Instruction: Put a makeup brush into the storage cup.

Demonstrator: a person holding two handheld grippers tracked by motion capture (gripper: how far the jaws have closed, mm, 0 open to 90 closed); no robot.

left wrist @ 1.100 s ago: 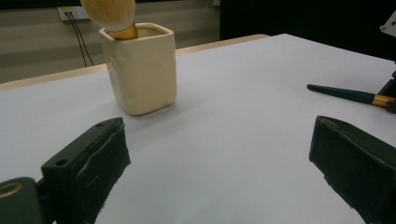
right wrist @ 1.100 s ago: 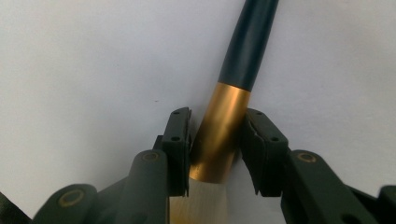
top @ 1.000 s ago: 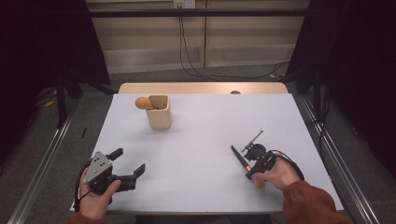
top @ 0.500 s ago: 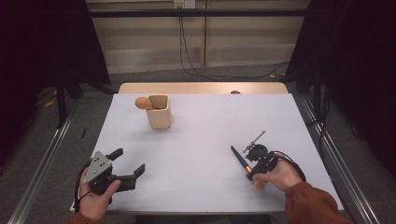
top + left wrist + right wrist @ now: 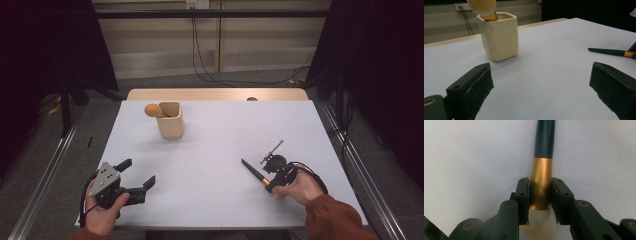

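step: brush pickup, grip just made | right tool (image 5: 540, 195): jaws have just been closing, now pinching brush (image 5: 541, 182) at its gold ferrule, brush lying on tabletop (image 5: 220, 145) | left tool (image 5: 137, 172): spread, empty | next: likely lift, carry to cup (image 5: 170, 120), stand it beside the brush already there

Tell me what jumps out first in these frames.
The right gripper, near the table's right front, has just been closing and now clamps the gold ferrule of a dark-handled makeup brush lying on the white table. Farther back on the left stands a cream cup holding another brush. The left gripper sits open at the front left.
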